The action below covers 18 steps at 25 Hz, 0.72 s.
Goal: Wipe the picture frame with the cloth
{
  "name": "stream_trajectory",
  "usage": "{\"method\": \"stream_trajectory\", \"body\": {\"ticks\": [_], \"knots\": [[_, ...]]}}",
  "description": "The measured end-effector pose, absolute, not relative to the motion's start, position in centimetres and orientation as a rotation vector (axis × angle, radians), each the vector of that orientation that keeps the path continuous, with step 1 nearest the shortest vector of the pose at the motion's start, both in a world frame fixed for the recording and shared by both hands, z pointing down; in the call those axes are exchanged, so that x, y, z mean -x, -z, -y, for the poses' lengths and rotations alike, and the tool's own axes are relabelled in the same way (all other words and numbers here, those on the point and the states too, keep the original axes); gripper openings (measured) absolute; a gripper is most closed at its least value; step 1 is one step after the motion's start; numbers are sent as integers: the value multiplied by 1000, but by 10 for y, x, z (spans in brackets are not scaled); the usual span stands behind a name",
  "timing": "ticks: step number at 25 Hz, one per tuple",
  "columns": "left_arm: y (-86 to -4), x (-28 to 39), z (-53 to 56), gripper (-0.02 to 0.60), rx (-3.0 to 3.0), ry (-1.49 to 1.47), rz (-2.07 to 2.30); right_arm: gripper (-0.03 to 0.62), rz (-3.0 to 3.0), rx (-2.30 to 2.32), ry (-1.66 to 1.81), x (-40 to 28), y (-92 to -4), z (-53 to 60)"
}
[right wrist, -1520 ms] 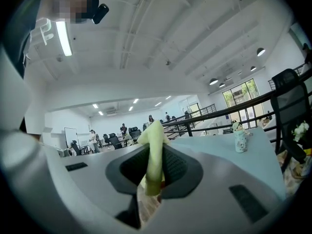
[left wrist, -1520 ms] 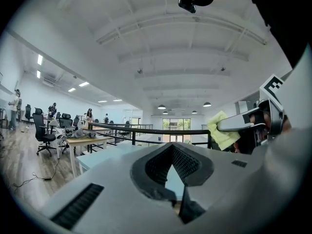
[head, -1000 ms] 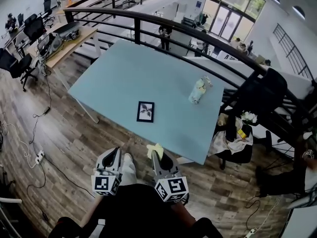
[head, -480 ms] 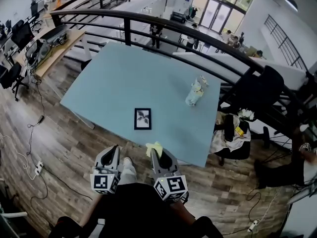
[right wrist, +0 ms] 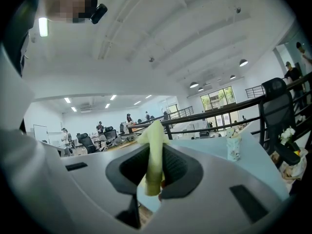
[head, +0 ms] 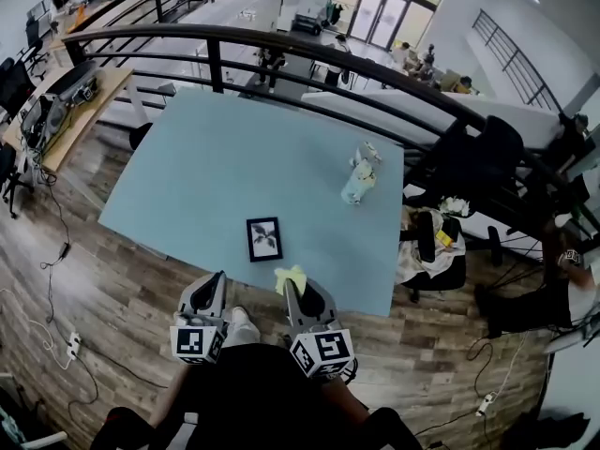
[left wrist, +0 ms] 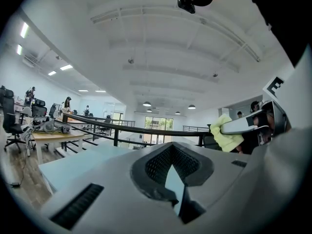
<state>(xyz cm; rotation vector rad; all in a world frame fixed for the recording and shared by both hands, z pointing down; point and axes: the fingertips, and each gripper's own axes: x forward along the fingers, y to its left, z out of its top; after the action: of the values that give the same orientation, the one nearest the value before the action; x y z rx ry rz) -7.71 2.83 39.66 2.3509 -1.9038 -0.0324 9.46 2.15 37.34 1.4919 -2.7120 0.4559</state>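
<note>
A small black picture frame [head: 263,239] with a plant print lies flat near the front edge of the light blue table [head: 206,157]. My right gripper [head: 296,289] is shut on a yellow cloth [head: 291,277], held short of the table's front edge, just right of the frame. The cloth [right wrist: 154,155] sticks up between the jaws in the right gripper view. My left gripper [head: 214,290] hangs beside it, jaws shut with nothing in them [left wrist: 171,179]. From the left gripper view the cloth [left wrist: 225,136] shows at the right.
A pale bottle-like object [head: 359,180] stands at the table's right side, also seen as [right wrist: 233,147]. A black railing [head: 281,45] runs behind the table. A chair with clutter [head: 441,251] stands right of the table. Wooden floor [head: 84,279] and cables lie to the left.
The head view has swung, so the table and frame sit a little lower and more left in the picture. Both grippers keep their pose; the cloth stays clamped.
</note>
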Motion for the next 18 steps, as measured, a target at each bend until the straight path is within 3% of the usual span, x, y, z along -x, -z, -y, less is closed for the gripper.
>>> {"method": "stream_trajectory", "body": {"ticks": [18], "knots": [[-409,124,71,-3,-2464,23,1739,58,2643,-1590,-431,-31,-383,57]]}}
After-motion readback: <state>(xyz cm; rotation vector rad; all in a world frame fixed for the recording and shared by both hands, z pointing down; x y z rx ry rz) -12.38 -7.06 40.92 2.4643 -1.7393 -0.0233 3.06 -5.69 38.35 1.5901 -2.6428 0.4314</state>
